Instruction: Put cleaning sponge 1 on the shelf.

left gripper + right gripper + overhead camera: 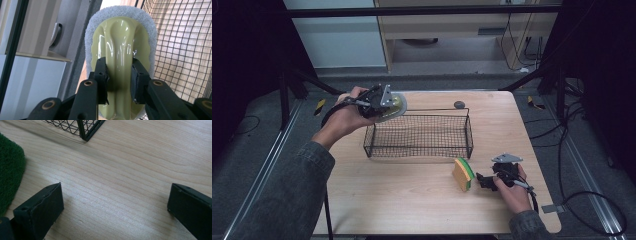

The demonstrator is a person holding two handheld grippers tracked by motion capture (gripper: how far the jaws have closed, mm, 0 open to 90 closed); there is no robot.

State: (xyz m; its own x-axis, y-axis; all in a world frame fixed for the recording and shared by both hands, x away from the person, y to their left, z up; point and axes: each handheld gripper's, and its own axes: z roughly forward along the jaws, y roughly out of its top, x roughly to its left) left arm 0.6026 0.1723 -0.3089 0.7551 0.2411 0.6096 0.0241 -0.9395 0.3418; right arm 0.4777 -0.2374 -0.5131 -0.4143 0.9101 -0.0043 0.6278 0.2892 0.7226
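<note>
The wooden table (412,200) carries everything, and at its middle sits the black wire basket (419,135), the landmark here, with nothing visible inside it yet. Up at the basket's far left corner, the left gripper (384,102) hangs in the air, clamped tight on the raised handle of a pale yellow-green scrubber (120,50), whose white scouring pad forms a rim round the plastic back. In the left gripper view the mesh wall stands right beside the scrubber, so it looks poised to go over the rim. Just in front of the basket's near right corner, a yellow-and-green sponge (464,173) stands on edge on the wood. The right gripper (484,181) rests low just beside it, jaws spread wide and holding nothing. Judging by this, neither item is in the basket: the scrubber seems close to its drop, the sponge not yet picked up. A small dark round object (459,104) sits behind the basket.
</note>
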